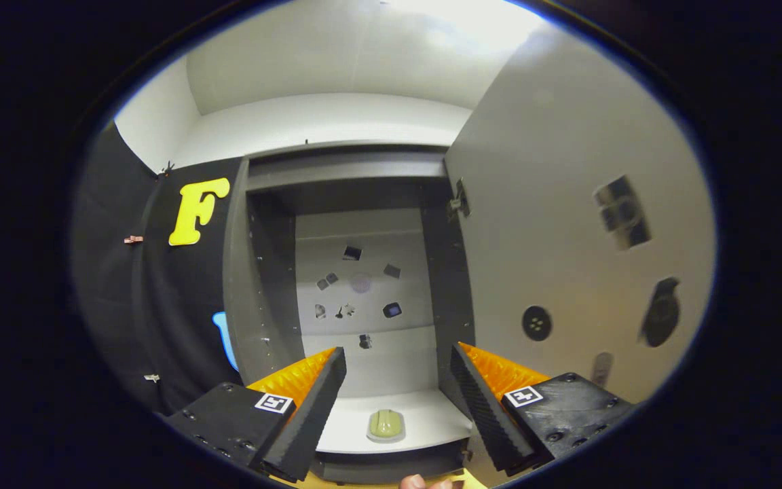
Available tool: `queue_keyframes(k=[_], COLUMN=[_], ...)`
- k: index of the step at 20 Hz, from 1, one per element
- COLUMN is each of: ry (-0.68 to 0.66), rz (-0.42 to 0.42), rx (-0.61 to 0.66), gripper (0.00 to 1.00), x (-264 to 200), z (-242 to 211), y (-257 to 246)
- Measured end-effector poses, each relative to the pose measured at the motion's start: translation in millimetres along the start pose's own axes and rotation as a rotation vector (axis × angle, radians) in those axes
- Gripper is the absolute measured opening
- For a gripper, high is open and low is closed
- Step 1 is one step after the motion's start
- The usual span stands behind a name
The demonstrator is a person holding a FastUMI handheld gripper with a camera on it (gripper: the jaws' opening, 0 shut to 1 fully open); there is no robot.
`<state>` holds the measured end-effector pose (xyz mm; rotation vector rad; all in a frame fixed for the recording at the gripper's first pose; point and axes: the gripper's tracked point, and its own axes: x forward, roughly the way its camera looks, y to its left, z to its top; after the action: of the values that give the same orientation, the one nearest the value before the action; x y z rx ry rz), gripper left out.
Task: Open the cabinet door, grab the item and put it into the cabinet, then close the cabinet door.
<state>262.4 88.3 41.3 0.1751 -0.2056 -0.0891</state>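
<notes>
Jaws of gripper point(398, 401) apart before open cabinet point(357, 197).

Booth wall: you have black cloth point(160, 305) hanging just left of the cabinet, creased in vertical folds.
Clips: you can count a reddish clip point(133, 239) on the cloth, a pale one point(152, 377) lower down, and a dark one point(168, 167) at its top edge.
Room wall: you see a plain white wall point(323, 122) above and behind the cloth.
Ceiling light: a bright glare point(472, 20) sits overhead on the ceiling.
Fingertips: a person's fingertips point(425, 483) show lowest in your view.
</notes>
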Motion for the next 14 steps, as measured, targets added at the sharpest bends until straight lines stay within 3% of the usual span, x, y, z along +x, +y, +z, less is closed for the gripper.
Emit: queue_keyframes(k=[7,11,14], ry=[-0.127,-0.073,-0.046], rz=[-0.038,-0.027,-0.083], rx=[-0.118,-0.17,-0.199], gripper=[0.97,0.97,0.97], x=[-104,-144,-167], z=[66,84,96], y=[-26,-48,-86])
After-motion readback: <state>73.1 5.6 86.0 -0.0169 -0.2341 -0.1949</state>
